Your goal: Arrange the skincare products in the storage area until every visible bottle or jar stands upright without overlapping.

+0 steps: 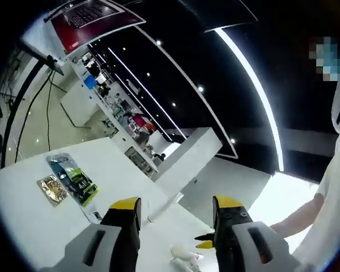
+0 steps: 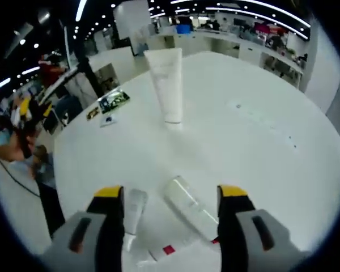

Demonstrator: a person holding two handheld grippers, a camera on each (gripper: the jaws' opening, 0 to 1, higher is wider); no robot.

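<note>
You are holding both jaws released; your right gripper (image 2: pixel 171 198) is hovering over a lying bottle (image 2: pixel 190 207), behind it a tube (image 2: pixel 166 85) standing upright on the white surface (image 2: pixel 260 130).

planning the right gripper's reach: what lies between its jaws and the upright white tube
In the right gripper view, a clear cylindrical bottle lies on its side on the white table; beyond it the tabletop is bare up to the upright white tube.

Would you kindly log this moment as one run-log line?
left gripper: open, empty | right gripper: open over lying bottle | white tube: upright | small tube: lying
</note>
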